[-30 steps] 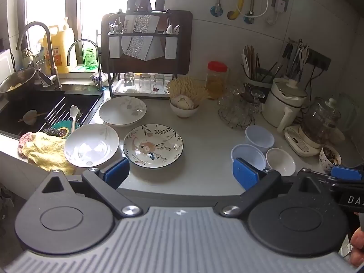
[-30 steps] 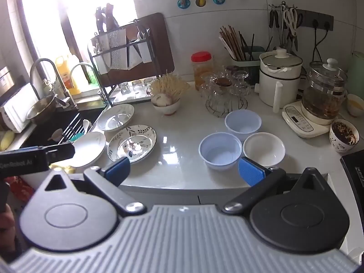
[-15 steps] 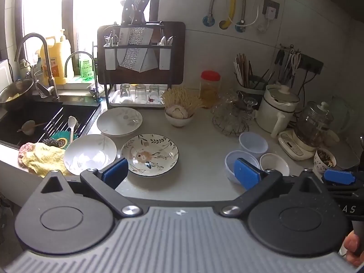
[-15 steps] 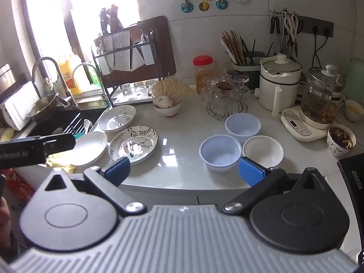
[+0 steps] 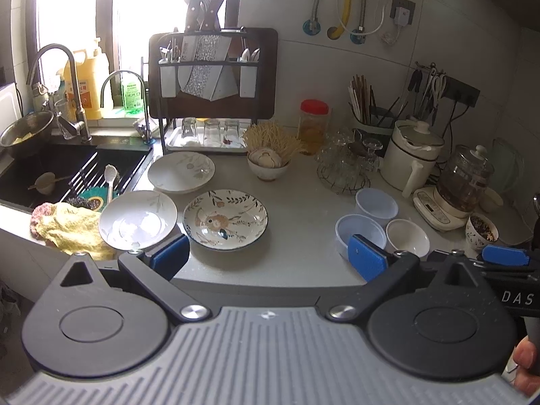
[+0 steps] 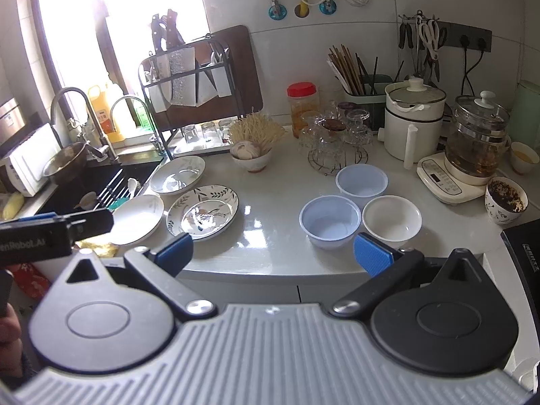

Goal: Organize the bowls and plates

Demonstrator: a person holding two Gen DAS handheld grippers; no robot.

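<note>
Three plates lie at the left of the grey counter: a flower-patterned plate (image 5: 225, 219) (image 6: 202, 211), a white plate (image 5: 137, 219) (image 6: 136, 214) by the sink, and a second white plate (image 5: 181, 172) (image 6: 177, 174) behind them. To the right stand two pale blue bowls (image 5: 360, 234) (image 6: 330, 221), (image 5: 376, 202) (image 6: 361, 180) and a white bowl (image 5: 407, 237) (image 6: 392, 218). My left gripper (image 5: 268, 257) is open and empty, short of the counter's front edge before the patterned plate. My right gripper (image 6: 273, 252) is open and empty, in front of the bowls.
A sink (image 5: 67, 168) with a yellow cloth (image 5: 67, 229) lies at the left. A knife rack (image 5: 209, 77), a garlic bowl (image 5: 268, 165), a glass rack (image 5: 344, 165), a white pot (image 5: 413, 155), a glass kettle (image 5: 467, 182) and a filled cup (image 6: 505, 199) line the back and right.
Both grippers have drawn back and tilted up a little from the counter, so the dishes sit lower and more of the wall shows. Both stay open. No dish has moved.
</note>
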